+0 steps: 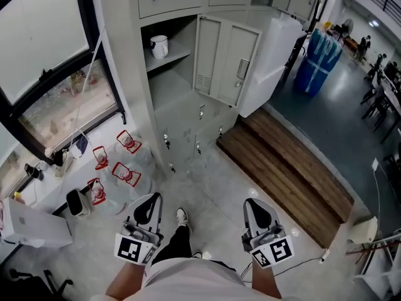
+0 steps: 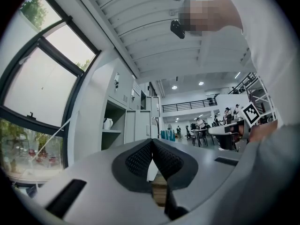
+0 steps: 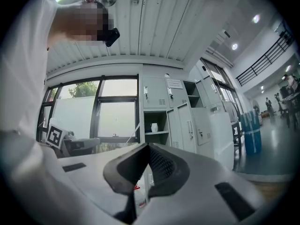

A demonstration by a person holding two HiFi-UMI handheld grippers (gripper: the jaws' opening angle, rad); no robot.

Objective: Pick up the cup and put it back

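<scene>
A white cup (image 1: 159, 46) with a handle stands on the shelf of an open locker (image 1: 168, 56), far ahead of both grippers. My left gripper (image 1: 148, 200) and right gripper (image 1: 254, 205) hang low by the person's legs, side by side, well apart from the locker. Each is shut with nothing between its pads. In the left gripper view the cup (image 2: 108, 123) is small on its shelf, left of the closed left gripper (image 2: 152, 142). In the right gripper view the cup (image 3: 154, 127) sits just above the tips of the closed right gripper (image 3: 149, 146).
The locker door (image 1: 226, 61) stands swung open to the right. A wooden platform (image 1: 288, 168) lies at the lockers' foot. Several water jugs with red labels (image 1: 125, 173) lie on the floor by the window. Blue wrapped barrels (image 1: 319, 58) stand at the back right.
</scene>
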